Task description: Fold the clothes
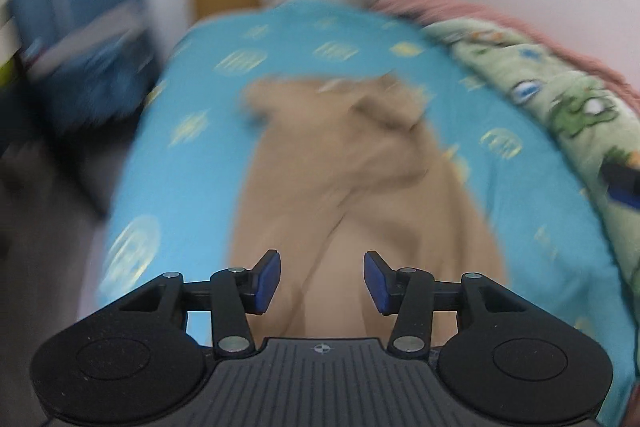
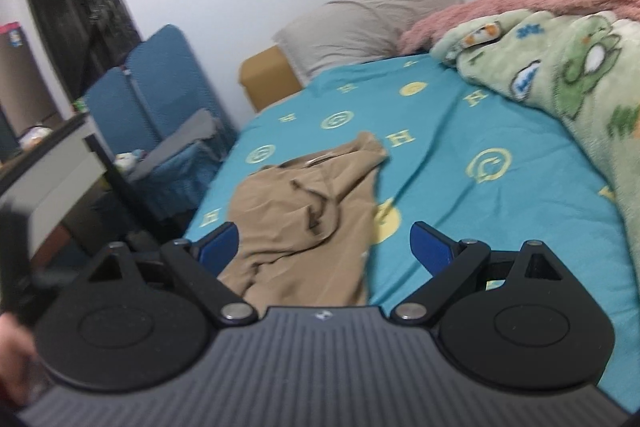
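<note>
So the crumpled tan cotton garment [image 2: 316,211] is lying loose on the turquoise bedsheet with yellow prints [image 2: 480,131], about 12 o'clock from both tools. The left gripper [image 1: 322,281] is spread wide with nothing in it; same for the right gripper [image 2: 324,247]. A green cartoon fleece blanket [image 2: 560,75] is bunched at 2 o'clock, and a grey pillow [image 2: 360,23] is past it.

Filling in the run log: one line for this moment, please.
tan garment crumpled, unfolded on blue bedsheet | left gripper open, empty | right gripper open, empty
</note>
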### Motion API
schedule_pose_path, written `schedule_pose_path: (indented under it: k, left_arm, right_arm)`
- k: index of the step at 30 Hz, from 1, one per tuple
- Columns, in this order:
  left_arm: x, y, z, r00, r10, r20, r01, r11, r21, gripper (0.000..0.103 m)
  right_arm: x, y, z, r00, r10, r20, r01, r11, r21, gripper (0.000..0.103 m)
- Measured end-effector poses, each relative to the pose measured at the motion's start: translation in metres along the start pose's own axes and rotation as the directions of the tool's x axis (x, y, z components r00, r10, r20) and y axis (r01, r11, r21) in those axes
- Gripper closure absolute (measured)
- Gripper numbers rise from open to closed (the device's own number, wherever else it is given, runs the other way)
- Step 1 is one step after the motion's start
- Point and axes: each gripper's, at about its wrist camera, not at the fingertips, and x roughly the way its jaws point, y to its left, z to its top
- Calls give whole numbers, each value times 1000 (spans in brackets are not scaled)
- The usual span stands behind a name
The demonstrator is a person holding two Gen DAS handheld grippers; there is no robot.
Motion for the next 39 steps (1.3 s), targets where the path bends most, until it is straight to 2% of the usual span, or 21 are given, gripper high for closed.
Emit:
schedule_pose_path:
  k: [2,5,7,8,11,14,17,18,20,21,22,24,26,31,34,39]
  left_arm:
    - [-20,37,-23,996,20,-87,-29,995,-93,54]
    - [-49,81,-57,983,17,-184,-59,973,-222,54]
    - [-60,94,-72,971,10,-238,-65,973,-223,56]
    - [-64,97,-78,964,4,-266,-60,977,-206,56]
    - [-64,89,-86,950,8,-314,-33,997,-77,57]
    - [-53,81,-90,936,7,-351,3,1000,27,53]
    - [-33,75,-92,921,86,-380,-29,988,151,51]
    - [-27,73,-94,912,111,-396,-37,981,189,54]
    - [-23,68,-97,903,134,-408,-28,966,255,80]
    - [-24,62,-100,900,136,-413,-16,959,282,98]
    - [-26,56,-102,902,144,-407,-12,951,309,99]
    - [-40,45,-103,919,177,-352,-36,928,371,99]
    - [-59,28,-106,939,203,-278,-61,892,447,99]
    - [-107,-5,-116,978,118,-171,-36,907,419,102]
    - [-120,-25,-130,989,86,-116,-31,912,410,102]
    - [-107,-50,-158,989,130,-76,-74,861,503,102]
  right_arm:
    - [-3,4,-6,999,27,-21,-27,1000,0,9]
    - [-3,12,-16,996,50,-76,-49,999,20,9]
    - [-4,15,-21,993,40,-107,-35,998,51,9]
    - [-5,15,-23,992,36,-119,-28,997,71,9]
    - [-14,12,-28,991,52,-127,-33,988,148,9]
    - [-26,14,-34,992,44,-119,-24,987,158,9]
    - [-35,18,-38,994,11,-111,5,989,147,9]
    - [-37,19,-40,994,6,-109,11,989,149,9]
    - [-38,22,-43,994,-3,-109,20,988,150,9]
    - [-37,24,-44,994,-8,-111,24,989,146,9]
    - [-35,26,-45,993,-11,-115,28,989,142,9]
    - [-32,29,-47,993,-3,-122,21,990,141,9]
    - [-25,30,-49,991,17,-132,4,987,159,9]
    - [-8,31,-56,984,66,-166,-31,977,209,9]
    - [-3,31,-59,979,115,-170,-73,968,239,9]
    - [4,30,-68,955,251,-157,-191,928,320,10]
